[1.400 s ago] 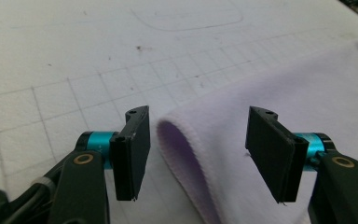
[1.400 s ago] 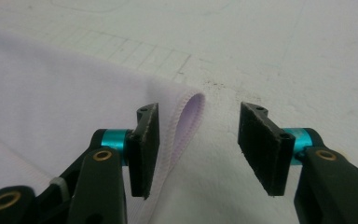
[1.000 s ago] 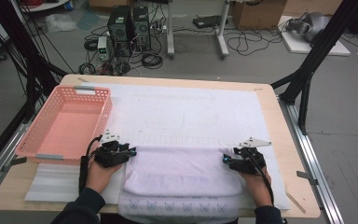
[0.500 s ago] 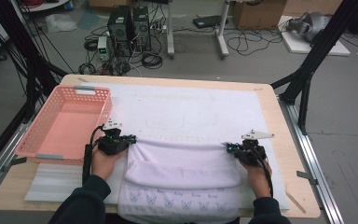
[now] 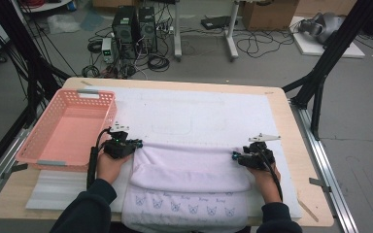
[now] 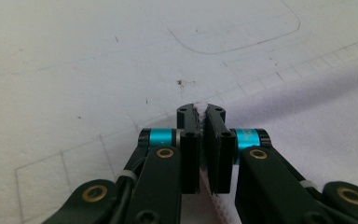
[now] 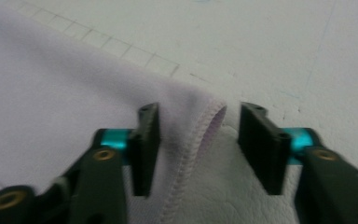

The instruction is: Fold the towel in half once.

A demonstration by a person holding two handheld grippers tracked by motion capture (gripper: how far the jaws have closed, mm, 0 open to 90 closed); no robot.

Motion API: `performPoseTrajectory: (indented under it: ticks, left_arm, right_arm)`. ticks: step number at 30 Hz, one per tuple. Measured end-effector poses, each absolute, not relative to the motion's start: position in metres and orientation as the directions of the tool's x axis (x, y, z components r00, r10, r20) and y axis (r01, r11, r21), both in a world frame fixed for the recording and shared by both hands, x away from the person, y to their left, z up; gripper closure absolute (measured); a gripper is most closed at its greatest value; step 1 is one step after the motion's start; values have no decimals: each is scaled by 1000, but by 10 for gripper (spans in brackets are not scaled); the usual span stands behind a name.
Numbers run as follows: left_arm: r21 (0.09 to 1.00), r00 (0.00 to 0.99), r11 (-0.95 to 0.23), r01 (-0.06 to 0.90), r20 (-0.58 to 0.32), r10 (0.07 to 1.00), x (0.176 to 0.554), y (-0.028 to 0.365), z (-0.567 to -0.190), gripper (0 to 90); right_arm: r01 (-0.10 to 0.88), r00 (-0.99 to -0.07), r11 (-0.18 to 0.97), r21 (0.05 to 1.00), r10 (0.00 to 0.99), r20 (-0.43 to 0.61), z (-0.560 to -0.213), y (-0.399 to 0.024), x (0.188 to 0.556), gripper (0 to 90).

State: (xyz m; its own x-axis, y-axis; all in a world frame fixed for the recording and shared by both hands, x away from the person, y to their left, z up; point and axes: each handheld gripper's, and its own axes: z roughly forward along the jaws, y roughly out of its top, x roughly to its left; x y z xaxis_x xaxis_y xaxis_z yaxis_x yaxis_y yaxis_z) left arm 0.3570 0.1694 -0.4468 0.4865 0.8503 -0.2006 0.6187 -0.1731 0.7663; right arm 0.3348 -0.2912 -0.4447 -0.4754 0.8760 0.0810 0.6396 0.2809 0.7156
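A pale lavender towel (image 5: 189,170) with small cat prints along its near edge lies folded on the white mat (image 5: 199,107). My left gripper (image 5: 138,143) is at the towel's far left corner. In the left gripper view it (image 6: 201,112) is shut on a thin white edge of the towel (image 6: 317,116). My right gripper (image 5: 234,156) is at the far right corner. Its jaws have just been opening: in the right gripper view they (image 7: 198,116) stand apart. The stitched corner of the towel (image 7: 51,84) lies loose between them, with neither pad pressing on it.
A pink plastic basket (image 5: 68,126) stands on the table's left side, close to my left hand. A white foam strip (image 5: 53,187) lies at the front left. The wooden table edge (image 5: 311,194) runs right of the mat. Cables and computer cases crowd the floor beyond.
Both hands carried the towel's folded edge farther up the table, the left more than the right. The right jaws, closed on the corner half a second ago, now stand apart.
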Motion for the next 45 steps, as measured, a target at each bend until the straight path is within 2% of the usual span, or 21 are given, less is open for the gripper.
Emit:
performPoseTrajectory:
  ticks: [1,2,4,7,10,15,20,23,30,32,33,35,36,39,42,45]
  left_arm:
    - [767,483,-165,620,-207,851,357,170,-448,848]
    - [766,480,-160,623,-212,851,358,170,-449,848]
    - [771,480,-159,617,-208,852,358,170,-449,849]
    - [791,473,-159,591,-180,863,358,167,-446,850]
    - [817,454,-130,562,-173,874,362,168,-437,852]
    - [835,435,-83,544,-196,879,384,168,-422,852]
    - [828,409,-59,557,-212,887,410,168,-417,851]
    - [831,406,-86,549,-175,897,420,167,-417,851]
    - [840,388,-81,536,-160,907,431,167,-419,850]
    - [813,428,-170,556,-105,898,431,164,-426,834]
    - [803,447,-204,559,-84,891,430,162,-427,793]
    - [801,451,-201,564,-94,888,428,162,-426,591]
    - [811,450,-182,556,-109,887,425,164,-423,549]
    - [848,441,-122,516,-142,886,418,169,-415,473]
    - [850,457,-109,515,-165,874,410,173,-412,439]
    - [848,482,-101,520,-194,854,401,174,-412,418]
  right_arm:
    - [635,-501,283,719,859,105,-445,-291,335,761]
    - [631,-525,295,718,843,115,-445,-288,335,816]
    - [603,-546,346,719,836,55,-444,-282,334,848]
    - [609,-539,310,730,837,94,-443,-288,337,858]
    - [568,-508,260,781,858,84,-438,-292,341,860]
    - [530,-481,256,809,876,37,-422,-294,362,859]
    - [536,-461,269,800,887,11,-410,-291,392,857]
    - [533,-445,251,808,895,15,-406,-289,406,856]
    - [548,-394,220,807,919,17,-406,-282,428,852]
    - [564,-385,233,792,923,2,-411,-277,430,839]
    - [572,-385,241,784,923,-2,-414,-274,430,812]
    - [572,-372,213,792,928,19,-416,-273,428,704]
    - [561,-366,196,804,930,29,-416,-275,427,665]
    - [559,-344,169,812,938,42,-412,-280,419,538]
    - [550,-348,165,819,936,45,-410,-287,409,494]
    - [557,-353,129,821,931,94,-408,-295,400,486]
